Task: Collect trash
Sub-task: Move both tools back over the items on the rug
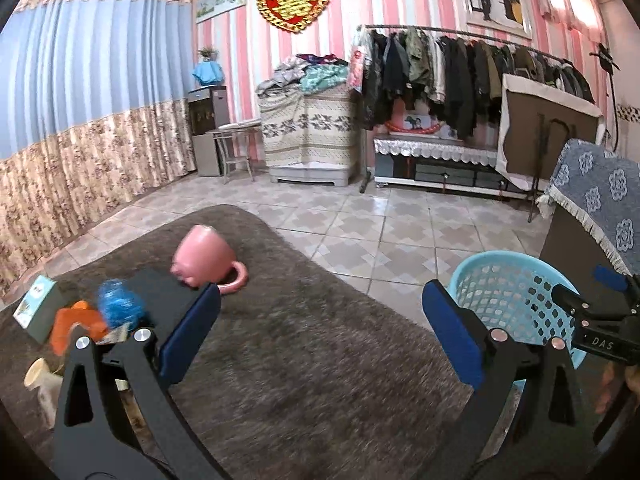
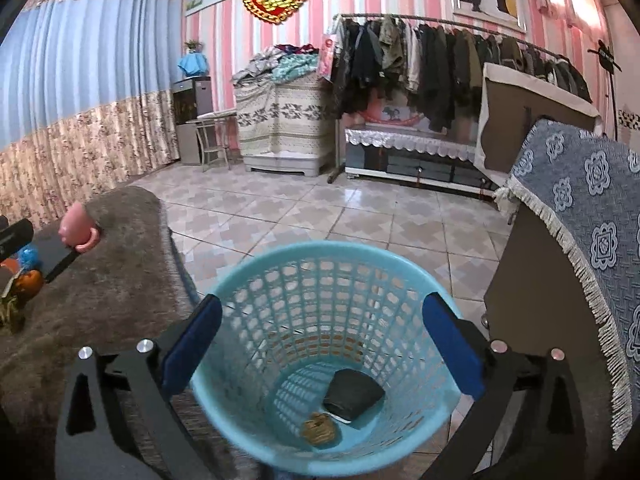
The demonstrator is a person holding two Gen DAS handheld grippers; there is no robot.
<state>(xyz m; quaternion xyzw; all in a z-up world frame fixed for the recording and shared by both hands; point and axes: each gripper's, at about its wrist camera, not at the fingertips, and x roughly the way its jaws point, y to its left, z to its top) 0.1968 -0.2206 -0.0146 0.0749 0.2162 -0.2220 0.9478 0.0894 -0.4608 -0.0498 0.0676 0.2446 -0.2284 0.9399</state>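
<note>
the basket is showing light blue lattice walls, holding a black wad and a tan scrap. the gripper pads are showing dark blue on black arms. the mug is showing pink against the brown-grey shaggy cover. the wall is running in pink and white stripes.

An upright light-blue mesh basket holds a dark wad and a brownish crumple.
</note>
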